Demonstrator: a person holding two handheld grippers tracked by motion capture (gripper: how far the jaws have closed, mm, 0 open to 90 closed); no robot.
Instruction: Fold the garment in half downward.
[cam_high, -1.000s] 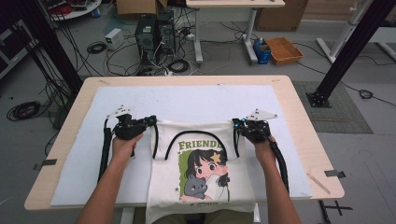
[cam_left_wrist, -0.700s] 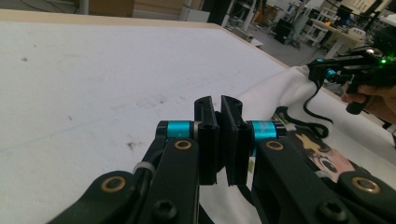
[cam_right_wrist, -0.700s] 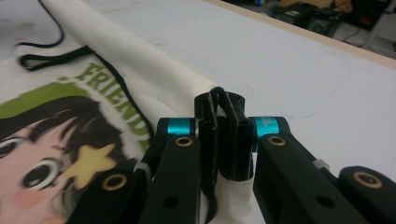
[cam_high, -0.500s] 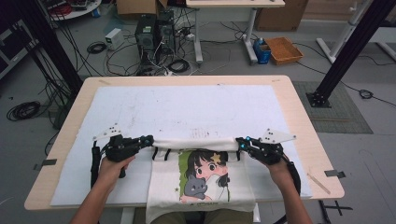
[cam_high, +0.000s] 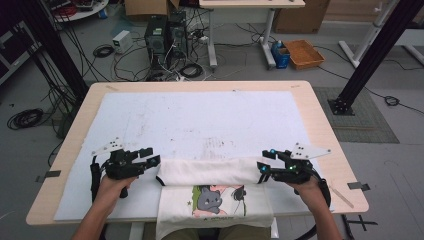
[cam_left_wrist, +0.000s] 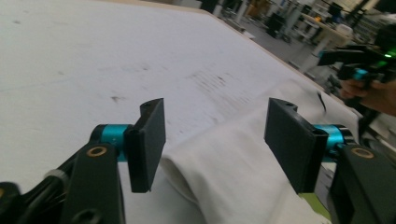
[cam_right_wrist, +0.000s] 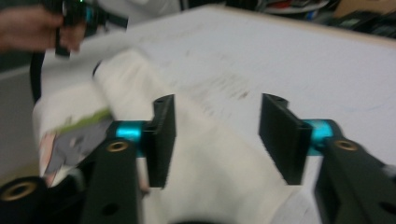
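The table (cam_high: 320, 125) is covered by a white sheet (cam_high: 200, 115), and a shirt (cam_high: 215, 172) is laid at its near edge, folded over, long axis left to right. Left tool (cam_high: 150, 159) and right tool (cam_high: 261, 169) have just been opened at either end, nothing gripped.

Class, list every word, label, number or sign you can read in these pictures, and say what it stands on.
No text can be quoted as it reads.
T-shirt, below the cartoon print: a dark line of lettering, too small and blurred to read.
White table cover: faint dark marks, not readable as writing.
Cardboard boxes behind the table: no legible labels.
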